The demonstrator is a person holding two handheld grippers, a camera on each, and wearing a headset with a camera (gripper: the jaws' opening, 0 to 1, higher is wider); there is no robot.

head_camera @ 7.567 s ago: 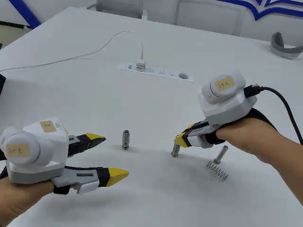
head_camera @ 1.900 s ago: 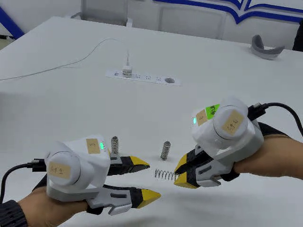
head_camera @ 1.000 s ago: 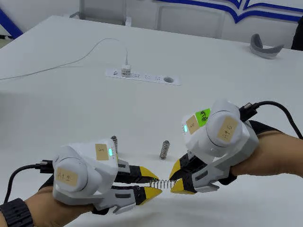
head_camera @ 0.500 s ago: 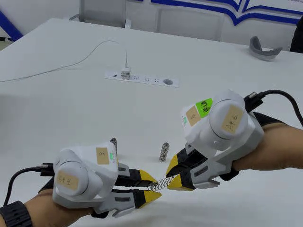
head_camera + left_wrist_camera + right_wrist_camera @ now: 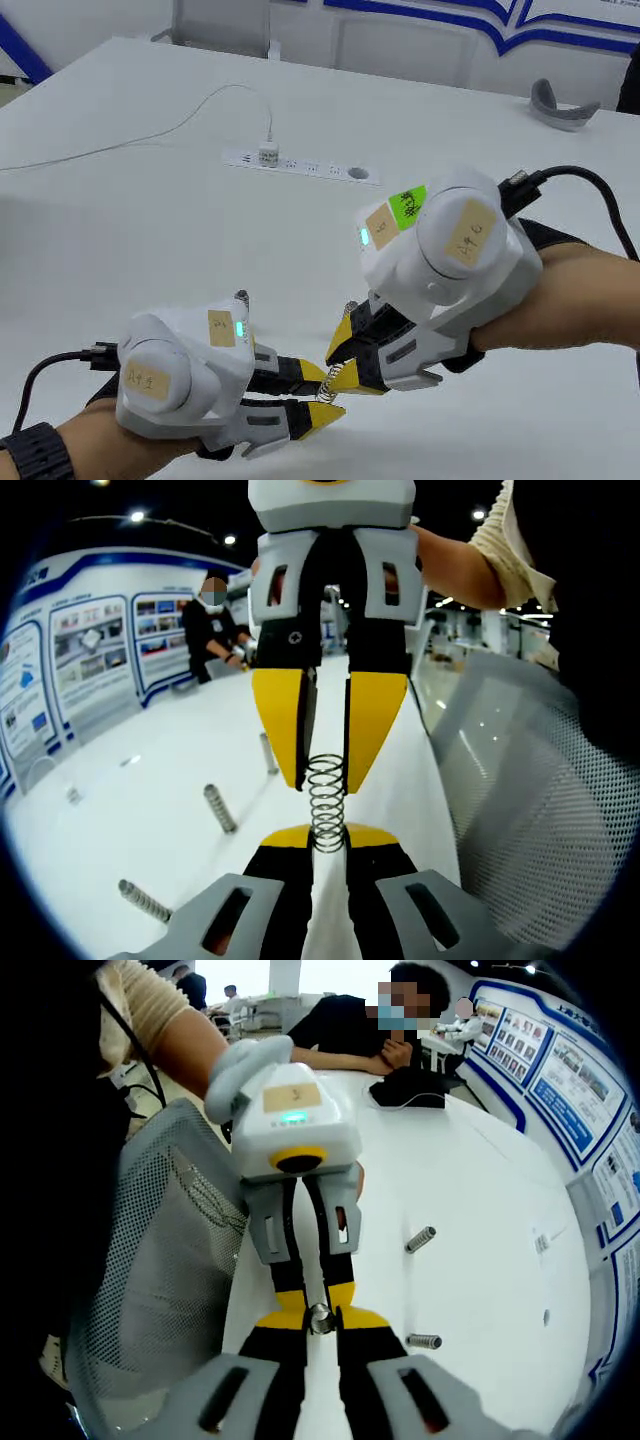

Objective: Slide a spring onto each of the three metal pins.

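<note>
Left gripper [image 5: 327, 842] pinched shut on near end of spring [image 5: 325, 790], right gripper [image 5: 320, 1322] clamped on far end, spring held above white table [image 5: 150, 200]. Done: sprung pin [image 5: 420, 1239], second sprung pin [image 5: 425, 1341] (third pin [image 5: 268, 752] looks bare); one fitting left.

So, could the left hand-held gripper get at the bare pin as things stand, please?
Probably not yet: the left hand-held gripper is shut on the spring, the right hand-held gripper grips its other end, and the pin lies beyond it.
</note>
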